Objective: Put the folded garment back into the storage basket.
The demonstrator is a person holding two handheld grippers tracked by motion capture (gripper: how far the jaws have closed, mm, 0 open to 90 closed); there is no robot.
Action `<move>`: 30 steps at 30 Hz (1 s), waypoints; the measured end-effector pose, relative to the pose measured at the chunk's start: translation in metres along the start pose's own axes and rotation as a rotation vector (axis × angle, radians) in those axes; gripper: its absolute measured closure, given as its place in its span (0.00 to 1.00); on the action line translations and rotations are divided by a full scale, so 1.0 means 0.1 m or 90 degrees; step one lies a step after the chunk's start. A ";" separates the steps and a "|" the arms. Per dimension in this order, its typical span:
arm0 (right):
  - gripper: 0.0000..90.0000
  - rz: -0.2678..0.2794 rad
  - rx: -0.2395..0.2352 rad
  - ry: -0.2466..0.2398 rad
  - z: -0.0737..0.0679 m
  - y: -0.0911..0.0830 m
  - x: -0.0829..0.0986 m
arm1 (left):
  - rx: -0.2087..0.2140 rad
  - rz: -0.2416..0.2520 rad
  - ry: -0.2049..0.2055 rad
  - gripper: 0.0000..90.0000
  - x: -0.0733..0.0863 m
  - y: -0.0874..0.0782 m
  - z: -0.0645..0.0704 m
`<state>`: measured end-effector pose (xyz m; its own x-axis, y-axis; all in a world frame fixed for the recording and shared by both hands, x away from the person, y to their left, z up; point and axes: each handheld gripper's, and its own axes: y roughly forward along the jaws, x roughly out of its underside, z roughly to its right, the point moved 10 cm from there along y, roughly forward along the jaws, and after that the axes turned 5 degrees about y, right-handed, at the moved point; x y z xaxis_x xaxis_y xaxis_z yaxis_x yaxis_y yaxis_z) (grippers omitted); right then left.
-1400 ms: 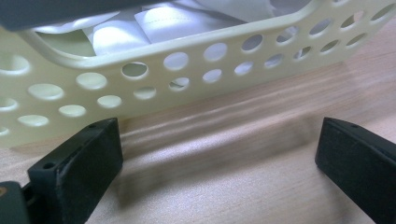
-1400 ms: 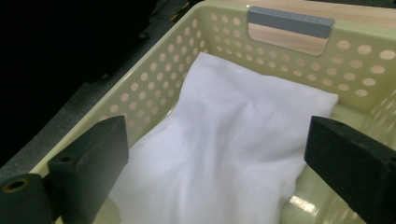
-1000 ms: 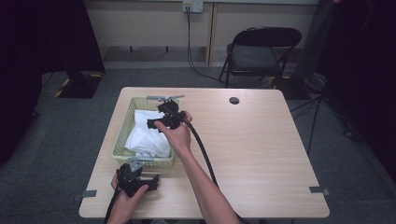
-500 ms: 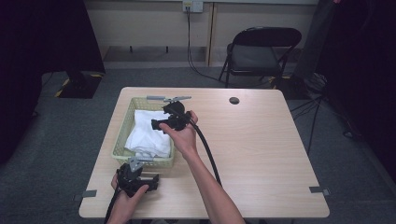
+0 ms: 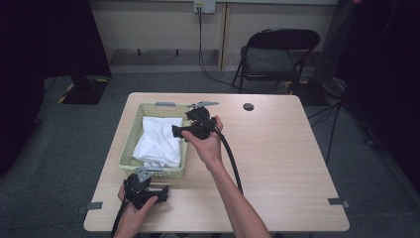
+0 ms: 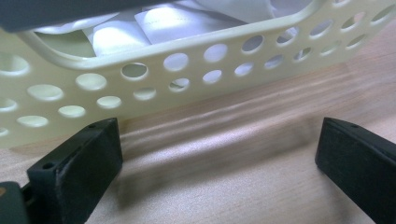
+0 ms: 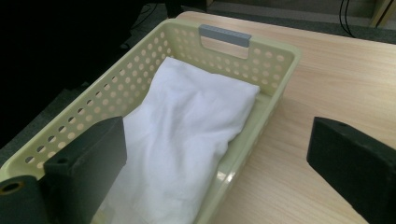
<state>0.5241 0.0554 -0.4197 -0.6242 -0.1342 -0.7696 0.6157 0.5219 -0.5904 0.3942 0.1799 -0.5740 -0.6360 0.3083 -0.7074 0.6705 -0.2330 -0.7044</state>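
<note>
A pale yellow perforated basket [image 5: 128, 145] stands on the left half of the wooden table [image 5: 277, 163]. A white folded cloth [image 5: 157, 141] lies inside it. My right gripper [image 5: 174, 132] hovers over the basket's right rim, open and empty; in the right gripper view its jaws frame the cloth [image 7: 187, 140] and the basket [image 7: 275, 63]. My left gripper [image 5: 147, 190] rests low at the table's front left, just in front of the basket's near wall [image 6: 154, 79], open with nothing between its jaws.
A grey handle [image 7: 224, 34] is on the basket's far end. A small dark round hole [image 5: 248, 106] sits near the table's far edge. A black folding chair [image 5: 277, 54] stands beyond the table. A black cable [image 5: 229, 153] trails from my right gripper.
My right gripper has drawn back from the cloth toward the basket's right rim and risen slightly. The left gripper has stayed put.
</note>
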 end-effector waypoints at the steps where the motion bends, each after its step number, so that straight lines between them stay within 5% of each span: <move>1: 0.04 0.000 0.002 0.001 0.02 -0.01 0.00 | 0.000 0.000 0.000 0.00 0.00 0.00 0.00; 30: 0.01 0.037 0.041 0.011 0.52 -0.63 0.08 | -0.001 0.000 -0.001 0.00 0.00 0.00 0.00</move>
<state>0.5053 -0.0228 -0.4012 -0.5943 -0.0897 -0.7992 0.6805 0.4736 -0.5591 0.3945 0.1798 -0.5741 -0.6374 0.3064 -0.7070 0.6709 -0.2307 -0.7048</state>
